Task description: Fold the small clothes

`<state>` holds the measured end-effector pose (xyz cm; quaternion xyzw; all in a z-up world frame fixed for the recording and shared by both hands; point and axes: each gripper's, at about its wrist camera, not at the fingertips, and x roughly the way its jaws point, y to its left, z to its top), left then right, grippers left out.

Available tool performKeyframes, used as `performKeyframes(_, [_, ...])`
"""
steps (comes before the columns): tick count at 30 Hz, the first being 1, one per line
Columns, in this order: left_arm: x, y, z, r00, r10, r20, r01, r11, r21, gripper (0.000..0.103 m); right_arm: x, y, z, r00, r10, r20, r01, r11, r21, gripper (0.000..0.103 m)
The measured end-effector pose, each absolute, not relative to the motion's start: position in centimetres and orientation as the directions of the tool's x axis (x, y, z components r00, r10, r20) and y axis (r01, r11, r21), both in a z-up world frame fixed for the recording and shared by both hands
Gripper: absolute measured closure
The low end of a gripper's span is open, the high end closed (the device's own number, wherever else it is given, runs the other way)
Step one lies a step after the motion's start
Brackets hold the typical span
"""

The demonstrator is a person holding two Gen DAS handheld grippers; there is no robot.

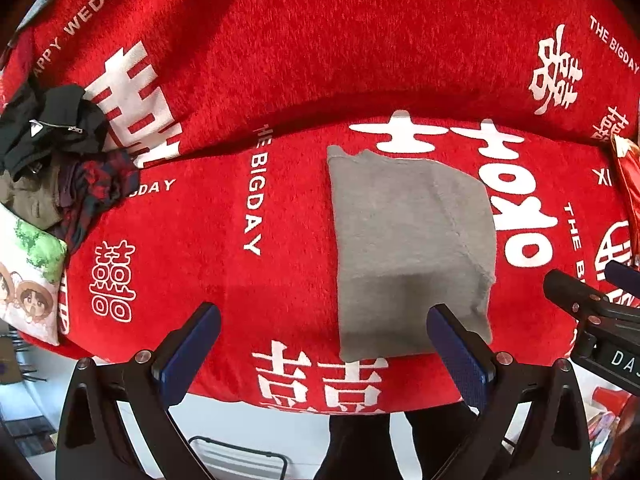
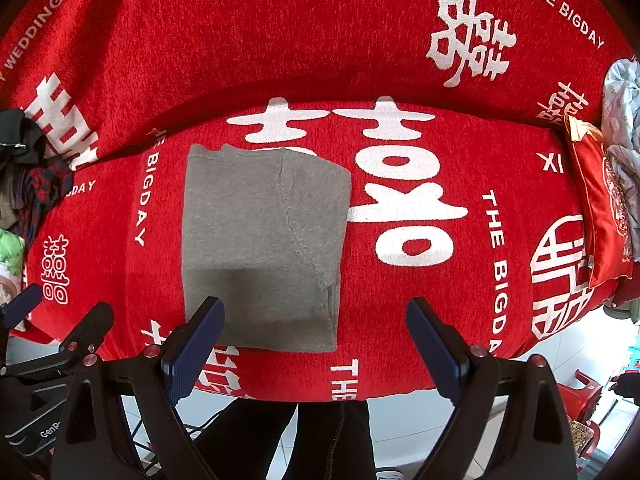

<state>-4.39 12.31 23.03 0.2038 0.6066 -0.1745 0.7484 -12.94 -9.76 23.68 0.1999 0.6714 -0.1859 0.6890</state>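
A grey garment lies folded into a flat rectangle on the red blanket-covered sofa seat; it also shows in the right wrist view. My left gripper is open and empty, hovering above the seat's front edge with its right finger over the garment's near corner. My right gripper is open and empty, above the garment's near edge, its left finger over the cloth. The right gripper's fingers show at the right of the left wrist view, and the left gripper's fingers at the left of the right wrist view.
A pile of dark and plaid clothes sits at the seat's left end beside a cartoon-print cushion. A red embroidered cushion and pale bedding lie at the right end. The person's dark legs stand below the seat edge.
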Motion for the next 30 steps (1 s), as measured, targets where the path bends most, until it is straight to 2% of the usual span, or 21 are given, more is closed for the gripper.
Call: performKeyframes(30, [-4.14,11.9,23.13,0.192,-0.051,-0.98,0.508,0.859,0.055,0.0,-13.16,-9.45,23.28,0.024,0.015,-1.0,0.523,0.852,0.025,0.01])
